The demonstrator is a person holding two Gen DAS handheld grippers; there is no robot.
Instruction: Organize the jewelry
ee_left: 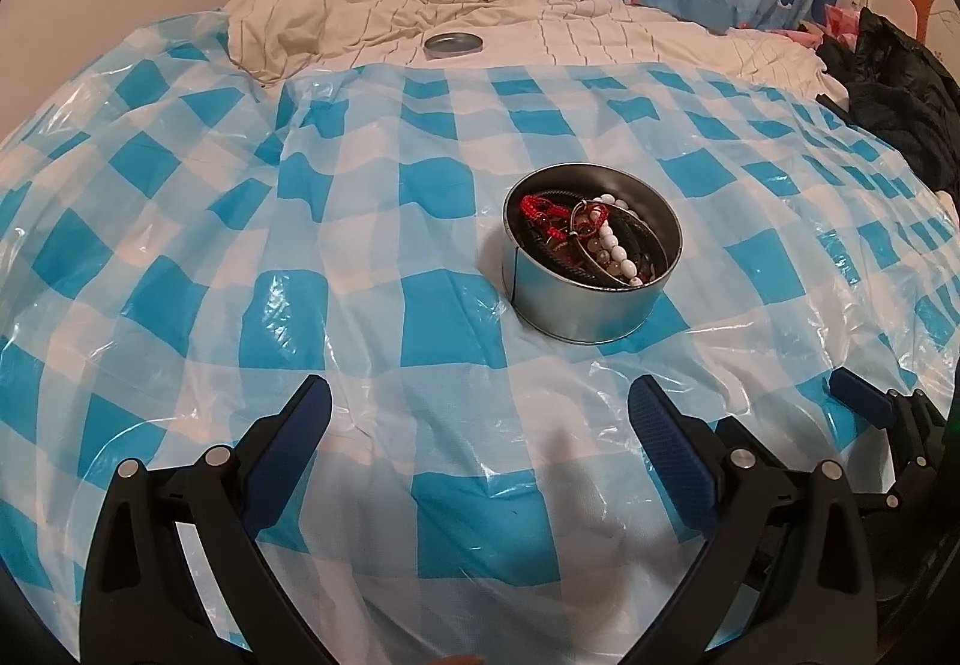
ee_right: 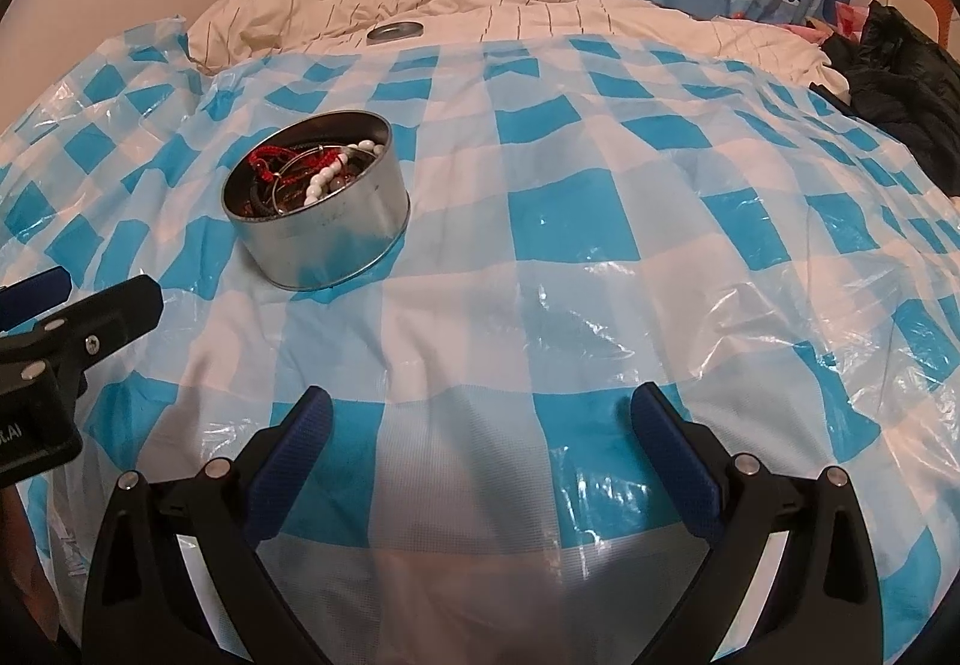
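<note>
2 hand-held grippers empty, jewelry already in the tin.
My left hand-held gripper [ee_left: 480,413] and right hand-held gripper [ee_right: 480,419] gape wide; jewelry [ee_left: 591,239] fills the tin [ee_left: 576,305] on the bed; lid [ee_left: 453,44] still off.

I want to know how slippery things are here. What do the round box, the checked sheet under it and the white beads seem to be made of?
The round box looks like thin tin-plated metal, dull silver with a side seam. The checked sheet looks like thin glossy plastic film: it crinkles and glints. The white beads are smooth and shiny, perhaps plastic, glass or stone; I cannot tell which.
</note>
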